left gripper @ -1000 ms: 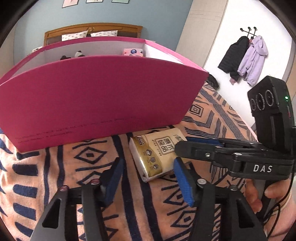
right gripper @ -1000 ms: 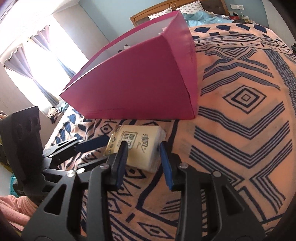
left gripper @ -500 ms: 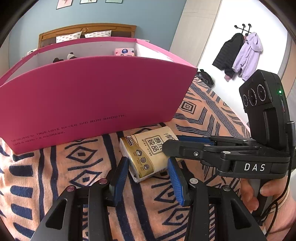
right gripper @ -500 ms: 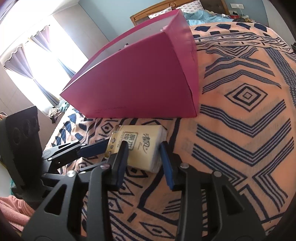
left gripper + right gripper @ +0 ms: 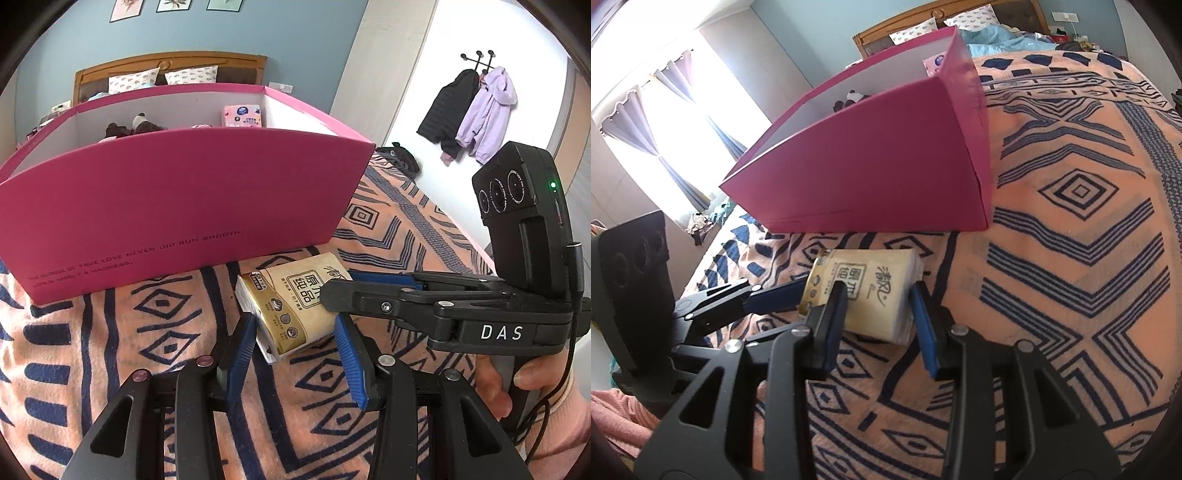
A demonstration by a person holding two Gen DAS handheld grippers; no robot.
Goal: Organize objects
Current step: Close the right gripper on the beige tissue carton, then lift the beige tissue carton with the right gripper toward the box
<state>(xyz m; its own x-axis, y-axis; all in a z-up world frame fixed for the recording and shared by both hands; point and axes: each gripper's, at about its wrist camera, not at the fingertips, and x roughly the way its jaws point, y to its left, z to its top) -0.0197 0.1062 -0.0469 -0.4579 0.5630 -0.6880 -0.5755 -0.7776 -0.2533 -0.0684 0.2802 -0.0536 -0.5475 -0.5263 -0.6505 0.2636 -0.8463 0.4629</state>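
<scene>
The left gripper (image 5: 295,332), its jaws just closed, and the right gripper (image 5: 879,306) both clamp the soft tissue pack (image 5: 295,299) between their jaws from two sides, probably to steady it for the pink box (image 5: 177,206) just beyond.

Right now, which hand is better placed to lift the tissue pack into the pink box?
Right, probably: the right tongs straddle the tissue pack at its middle, while the left tongs, jaws just closing, hold only its near end.
</scene>
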